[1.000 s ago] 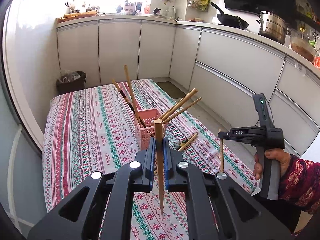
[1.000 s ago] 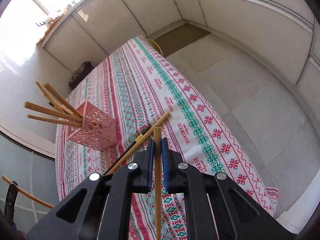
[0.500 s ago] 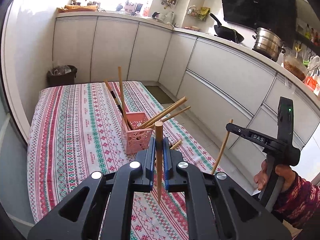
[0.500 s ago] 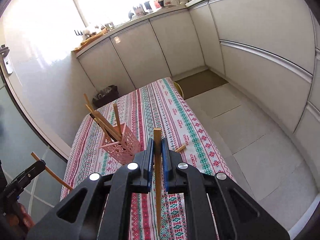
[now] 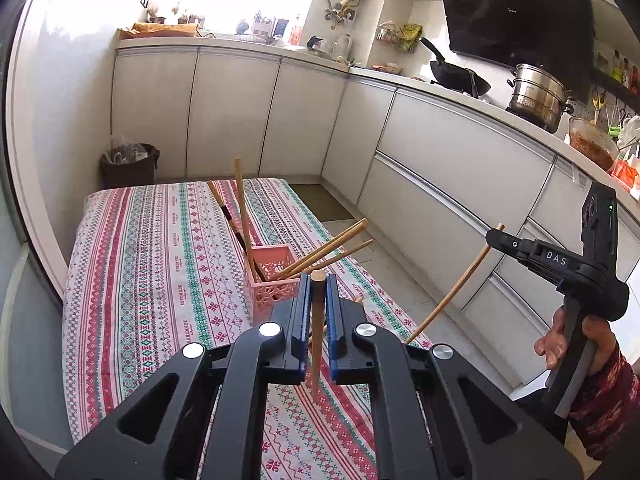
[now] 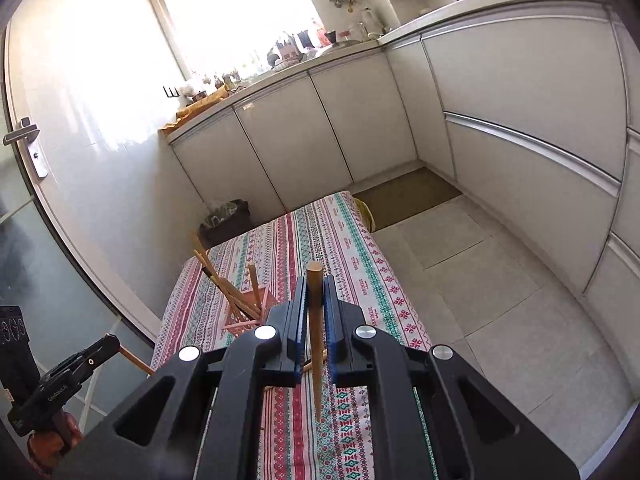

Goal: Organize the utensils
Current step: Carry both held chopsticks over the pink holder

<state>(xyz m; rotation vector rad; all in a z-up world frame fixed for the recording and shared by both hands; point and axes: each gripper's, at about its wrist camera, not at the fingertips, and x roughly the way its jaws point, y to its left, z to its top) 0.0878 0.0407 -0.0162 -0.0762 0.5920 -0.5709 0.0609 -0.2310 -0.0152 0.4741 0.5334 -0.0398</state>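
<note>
Since a second ago the right gripper [image 6: 316,312] has risen from close over the striped tablecloth [image 5: 160,248] to well above it, and its view now takes in the whole table and the cabinets behind; the left gripper [image 5: 318,308] has hardly shifted.

Nearest, each tool is clenched on one wooden chopstick. The left chopstick [image 5: 317,332] stands nearly upright between the blue pads, blunt end up and thin tip down toward the cloth. The right chopstick [image 6: 315,320] sits the same way in its own jaws; from the left wrist view it shows as a slanted stick hanging from the jaws, lower end toward the table edge.

Just beyond both sets of jaws stands the pink basket [image 5: 274,280], the landmark for the move to come. It lies ahead of and below the left gripper, almost in line with it; from the right gripper it lies ahead, below and to the left. The left hand looks nearer the basket. Several chopsticks already lean out of it, some back-left, some right.

Dropping either stick in probably calls for bringing the thin tip over the basket's open top, long axis kept near vertical.
</note>
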